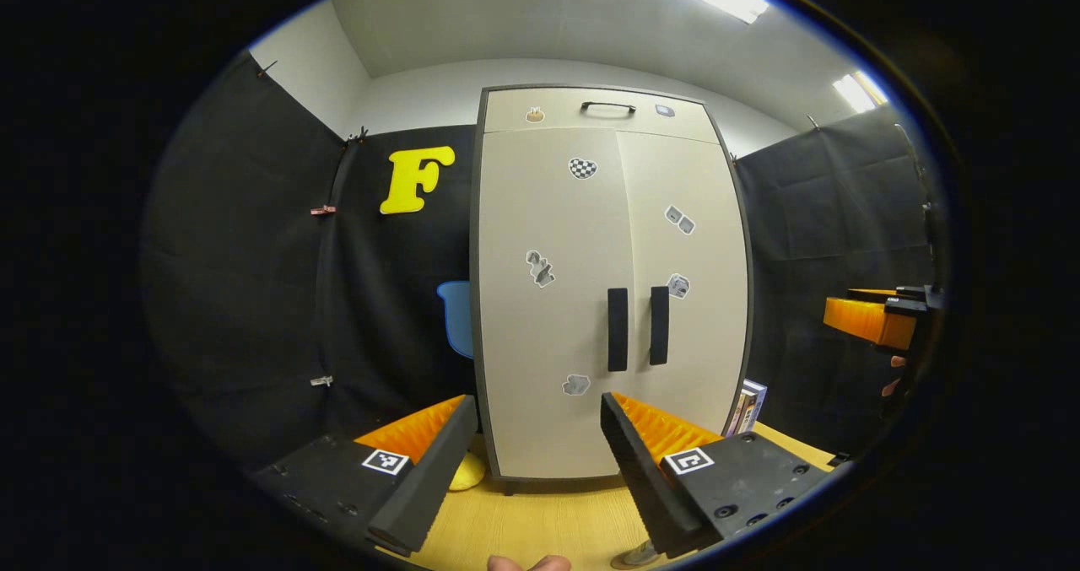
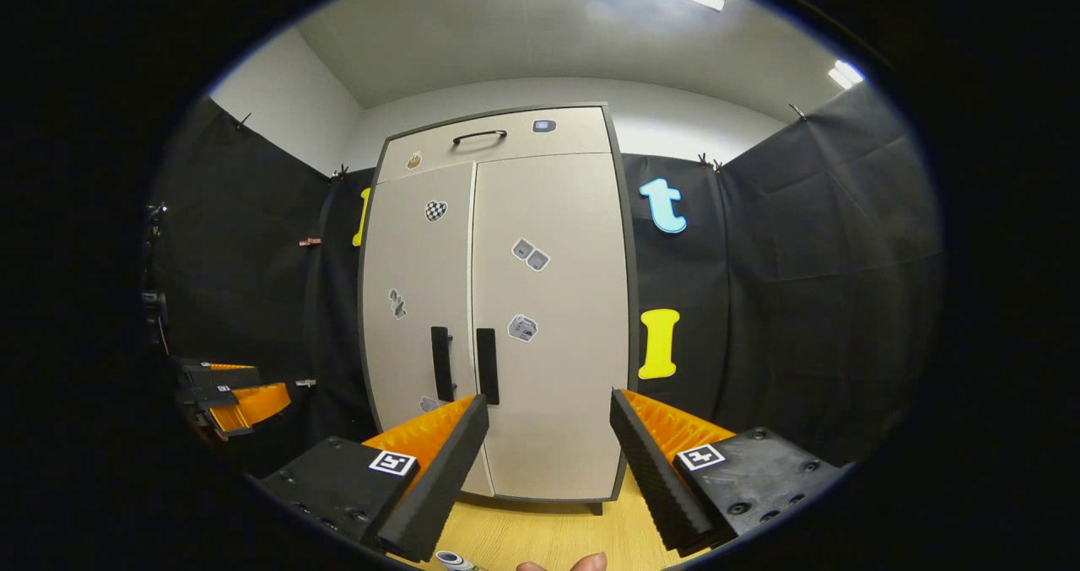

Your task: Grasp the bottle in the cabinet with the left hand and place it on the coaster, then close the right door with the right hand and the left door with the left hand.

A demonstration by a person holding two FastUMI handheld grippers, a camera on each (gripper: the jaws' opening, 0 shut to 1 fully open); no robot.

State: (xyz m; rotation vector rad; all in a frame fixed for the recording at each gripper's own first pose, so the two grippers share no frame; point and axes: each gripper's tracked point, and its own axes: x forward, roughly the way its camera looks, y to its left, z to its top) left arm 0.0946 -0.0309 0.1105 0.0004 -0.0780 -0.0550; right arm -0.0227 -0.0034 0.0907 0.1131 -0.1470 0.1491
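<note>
Both grippers, left (image 1: 533, 461) and right (image 2: 548, 470), level before closed cabinet (image 1: 607, 301); fingers spread, grasping nothing.

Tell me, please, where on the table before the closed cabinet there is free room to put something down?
Bare wooden table lies between the left gripper fingers, in front of the cabinet. In the right gripper view, another bare strip sits before the cabinet base. Crowded: a yellow object at the cabinet's left corner, books at its right.
</note>
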